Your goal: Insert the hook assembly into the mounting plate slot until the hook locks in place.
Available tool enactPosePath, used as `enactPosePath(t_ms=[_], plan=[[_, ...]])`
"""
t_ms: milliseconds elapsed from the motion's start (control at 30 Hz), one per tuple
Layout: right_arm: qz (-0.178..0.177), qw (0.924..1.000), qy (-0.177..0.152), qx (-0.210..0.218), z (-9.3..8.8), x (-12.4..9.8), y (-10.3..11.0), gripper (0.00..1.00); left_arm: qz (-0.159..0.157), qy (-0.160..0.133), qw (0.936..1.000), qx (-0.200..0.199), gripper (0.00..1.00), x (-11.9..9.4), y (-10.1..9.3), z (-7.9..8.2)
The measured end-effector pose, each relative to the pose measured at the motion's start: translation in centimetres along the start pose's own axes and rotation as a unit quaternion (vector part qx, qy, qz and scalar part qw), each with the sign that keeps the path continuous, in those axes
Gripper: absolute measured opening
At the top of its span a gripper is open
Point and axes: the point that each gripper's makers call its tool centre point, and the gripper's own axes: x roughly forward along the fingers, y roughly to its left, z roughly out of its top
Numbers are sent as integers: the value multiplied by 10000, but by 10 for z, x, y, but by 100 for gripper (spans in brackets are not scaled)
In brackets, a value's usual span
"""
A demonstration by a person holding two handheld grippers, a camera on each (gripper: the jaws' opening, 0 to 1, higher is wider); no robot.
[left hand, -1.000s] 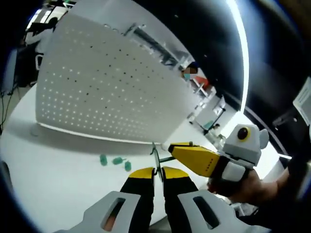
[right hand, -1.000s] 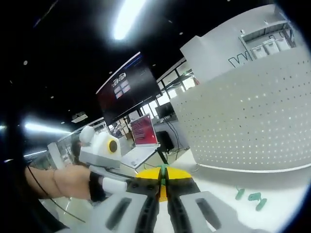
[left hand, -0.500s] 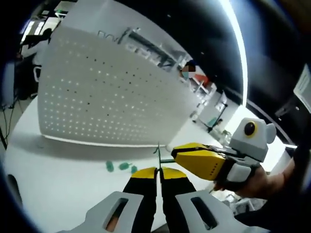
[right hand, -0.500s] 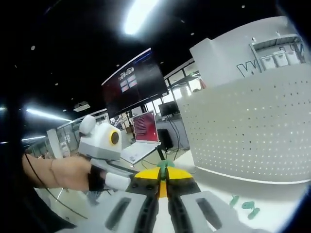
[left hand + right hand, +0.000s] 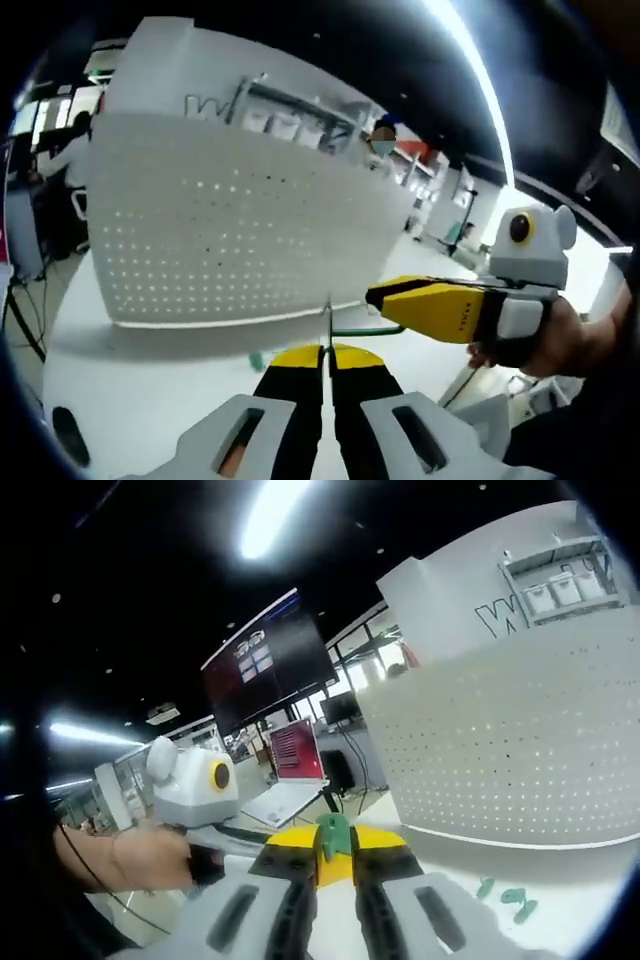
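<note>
Since a second ago both grippers have risen a little, so the loose green pieces [image 5: 505,898] on the table [image 5: 150,400] have slipped mostly under the left gripper [image 5: 325,352], whose jaws are closed on a thin metal plate [image 5: 327,322] held edge-on. From the right comes the right gripper [image 5: 378,296] — in its own view its jaws are clamped on a small green hook part [image 5: 333,832], now standing higher between the tips than before. A thin green wire [image 5: 355,331] reaches from it to the plate, apparently at or in the slot, though the joint is too small to read. My judgement: insertion is under way but not yet locked — a final push is left. The white pegboard [image 5: 230,230] stands behind.
</note>
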Motion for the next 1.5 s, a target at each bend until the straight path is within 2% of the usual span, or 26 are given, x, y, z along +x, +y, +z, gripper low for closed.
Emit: enactPosePath(t_ms=[67, 233, 433, 567, 933, 1167, 1300, 1500], plan=[[-17, 10000, -26, -1, 1, -1, 2, 10, 9, -86, 9999, 140, 1, 0, -1, 4], [62, 9999, 0, -139, -1, 2, 8, 10, 258, -112, 9959, 856, 1, -2, 0, 13], [119, 9999, -72, 37, 1, 5, 10, 8, 255, -376, 9906, 1294, 1, -6, -7, 25], [108, 9998, -134, 138, 3, 4, 9, 6, 348, -324, 9856, 1620, 1, -6, -7, 24], [252, 9989, -203, 325, 5, 10, 18, 3, 317, -537, 9843, 1654, 1, -11, -10, 32], [179, 9992, -151, 322, 1, 14, 17, 1, 382, -471, 9856, 1579, 2, -12, -5, 28], [173, 9992, -105, 339, 0, 16, 18, 1, 327, -561, 9888, 1347, 2, -14, -3, 26], [157, 9990, -39, 422, -4, 17, 17, 1, 345, -602, 9891, 1299, 3, -14, -1, 23]])
